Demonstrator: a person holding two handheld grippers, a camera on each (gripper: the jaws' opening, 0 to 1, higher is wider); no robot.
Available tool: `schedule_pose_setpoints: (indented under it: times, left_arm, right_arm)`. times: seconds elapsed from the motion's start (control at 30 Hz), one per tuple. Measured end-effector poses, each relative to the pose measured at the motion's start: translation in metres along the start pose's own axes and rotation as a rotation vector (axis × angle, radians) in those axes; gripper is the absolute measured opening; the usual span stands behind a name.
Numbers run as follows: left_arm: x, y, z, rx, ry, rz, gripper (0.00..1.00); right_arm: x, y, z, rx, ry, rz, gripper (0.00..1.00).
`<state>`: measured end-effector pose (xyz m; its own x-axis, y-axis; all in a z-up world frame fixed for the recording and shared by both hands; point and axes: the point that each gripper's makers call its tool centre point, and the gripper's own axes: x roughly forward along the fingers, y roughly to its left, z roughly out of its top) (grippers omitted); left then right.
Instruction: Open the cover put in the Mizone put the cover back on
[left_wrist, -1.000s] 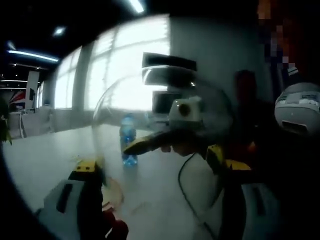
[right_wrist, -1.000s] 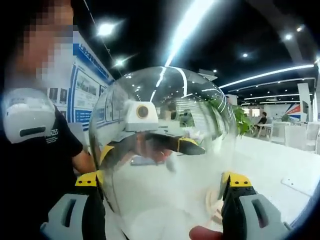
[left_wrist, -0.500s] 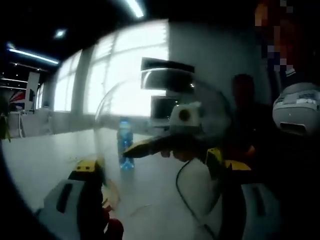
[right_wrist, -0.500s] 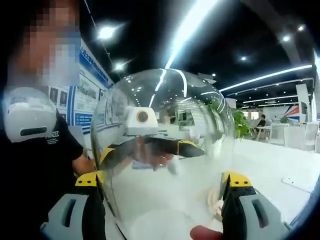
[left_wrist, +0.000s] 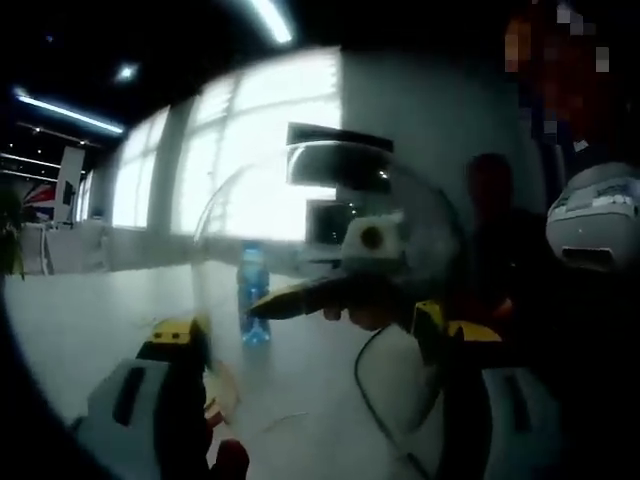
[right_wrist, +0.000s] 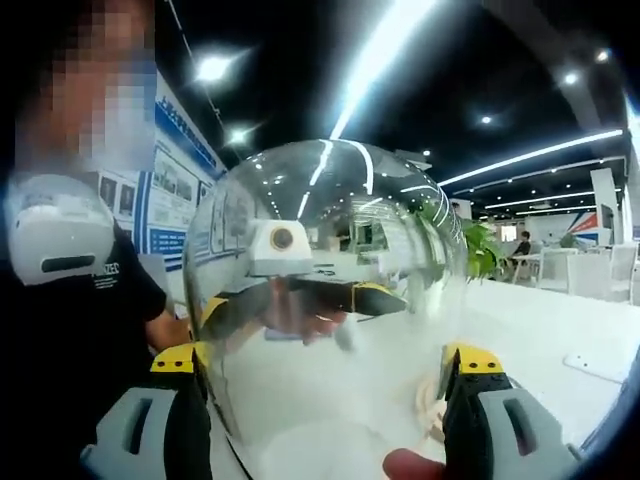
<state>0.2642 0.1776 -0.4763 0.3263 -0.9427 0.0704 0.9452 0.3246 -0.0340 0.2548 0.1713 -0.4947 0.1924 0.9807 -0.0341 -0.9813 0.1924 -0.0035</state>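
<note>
The clear dome cover (right_wrist: 325, 300) sits between the jaws of the right tool (right_wrist: 325, 400), each jaw against a side of it, lifted off the desk (right_wrist: 560, 330). The left tool (left_wrist: 320, 345) grips the same cover (left_wrist: 330, 290) from the opposite side, jaws spread to its width. Through the cover, ahead of the left tool, the Mizone bottle (left_wrist: 254, 295) stands upright on the desk (left_wrist: 90, 320).

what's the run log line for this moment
step: cover lifted | left gripper + right gripper: both holding clear cover | bottle: upright on table
</note>
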Motion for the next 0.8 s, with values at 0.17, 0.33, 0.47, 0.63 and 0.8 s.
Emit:
schedule_pose_setpoints:
  times: [0.17, 0.33, 0.47, 0.63, 0.8]
  left_arm:
    - [-0.0011, -0.0002, 0.0008, 0.006, -0.023, -0.005, 0.85]
    - [-0.0028, -0.0004, 0.0036, -0.010, -0.078, 0.014, 0.85]
    - [-0.0024, 0.0000, 0.0041, 0.008, -0.078, 0.029, 0.85]
    - [-0.0022, 0.0004, 0.0038, 0.008, -0.072, 0.038, 0.85]
    - [-0.0025, 0.0018, 0.0037, 0.006, -0.074, 0.043, 0.85]
  right_arm:
    - [0.0000, -0.0007, 0.0002, 0.000, -0.005, -0.007, 0.90]
    - [-0.0002, -0.0016, 0.0009, 0.002, -0.024, -0.010, 0.90]
    - [0.0000, -0.0018, 0.0008, 0.001, -0.018, -0.010, 0.90]
    - [0.0003, -0.0021, 0.0005, 0.001, -0.016, -0.009, 0.90]
    - [0.0014, -0.0025, 0.0003, 0.001, -0.010, -0.017, 0.90]
